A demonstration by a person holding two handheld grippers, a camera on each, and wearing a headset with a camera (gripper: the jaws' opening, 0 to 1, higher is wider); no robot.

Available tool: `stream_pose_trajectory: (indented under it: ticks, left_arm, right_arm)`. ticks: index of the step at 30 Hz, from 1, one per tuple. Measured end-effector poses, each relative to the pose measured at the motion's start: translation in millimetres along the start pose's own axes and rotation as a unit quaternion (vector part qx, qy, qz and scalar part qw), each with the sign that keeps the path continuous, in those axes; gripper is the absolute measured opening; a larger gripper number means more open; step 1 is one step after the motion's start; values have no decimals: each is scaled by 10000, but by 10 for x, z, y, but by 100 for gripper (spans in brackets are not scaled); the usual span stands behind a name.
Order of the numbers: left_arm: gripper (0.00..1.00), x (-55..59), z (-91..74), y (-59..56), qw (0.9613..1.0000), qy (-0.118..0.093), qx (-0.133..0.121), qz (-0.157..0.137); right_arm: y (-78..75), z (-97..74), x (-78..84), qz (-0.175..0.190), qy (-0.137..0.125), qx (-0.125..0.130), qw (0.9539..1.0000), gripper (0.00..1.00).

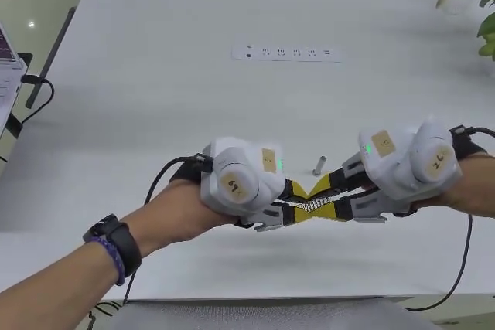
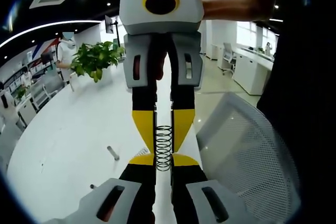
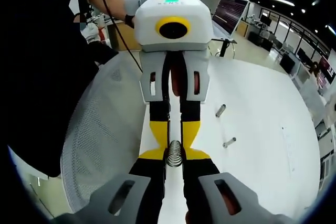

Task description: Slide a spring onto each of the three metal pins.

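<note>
Left forearm (image 1: pixel 69 280) comes in from the lower left and angles up to the right, with a watch (image 1: pixel 116 241) on the wrist. The hand wraps the body of the left gripper (image 1: pixel 300 203), which points right, roughly level, low over the near part of the table (image 1: pixel 232 113).

Left gripper fingers: narrow gap, closed on one end of the spring (image 1: pixel 313 206). In the left gripper view the coil sits between the yellow tips and its lower end is pinched there.

Spring: held in the air between the two grippers, running lengthwise from one pair of tips to the other, clear of both pins.

Right gripper (image 1: pixel 328 199) points left, head-on to the left one, so the yellow tips of the two meet nose to nose. It tilts slightly down toward the tips. The right hand grips its body from the far right.

Right gripper fingers: narrow as well, closed on the other end of the spring. In the right gripper view the coil shows end-on between the tips.

Pin A (image 3: pixel 220 110) and pin B (image 3: pixel 229 142) lie bare on the table beyond the tips, near each other but apart. I cannot tell whether a third pin is in view.

A power strip (image 1: pixel 288 53) lies farther back on the table.
</note>
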State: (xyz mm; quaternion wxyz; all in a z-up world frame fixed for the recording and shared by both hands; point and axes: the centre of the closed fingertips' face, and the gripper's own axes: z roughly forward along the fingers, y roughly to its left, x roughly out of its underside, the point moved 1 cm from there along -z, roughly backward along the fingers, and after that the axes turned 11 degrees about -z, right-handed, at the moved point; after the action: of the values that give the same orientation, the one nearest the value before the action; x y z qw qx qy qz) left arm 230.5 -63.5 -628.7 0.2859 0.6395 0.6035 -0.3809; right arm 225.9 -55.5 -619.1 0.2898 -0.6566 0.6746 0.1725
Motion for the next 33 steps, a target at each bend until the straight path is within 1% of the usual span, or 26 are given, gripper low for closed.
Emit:
stream_pose_trajectory:
  ticks: [7,13,15,20,23,24,28,33]
  left_arm:
    - [2,-2,9,-3,10000,-18,14,-6]
    - [3,25,38,-4,10000,-12,14,-30]
    - [4,48,41,-6,10000,30,11,-50]
    - [10,82,26,-5,9999,59,1,-133]
    - [13,90,13,5,9999,63,-23,-153]
    - [14,100,4,15,9998,65,-33,-200]
    - [15,124,-15,18,9997,58,-53,-243]
    - [18,200,-58,51,9992,58,-153,-377]
  right_arm:
    - [1,-3,15,-48,11,-7,10000,8]
    - [17,16,34,-77,82,-44,9999,8]
    - [19,21,42,-72,91,-51,9999,8]
    - [10,16,47,-45,96,-38,9999,8]
    - [1,6,68,-29,114,-27,9999,8]
    - [-2,5,70,-23,116,-25,9999,8]
    - [-14,1,100,-10,161,-9,9999,8]
    - [-18,5,137,1,215,-1,9998,8]
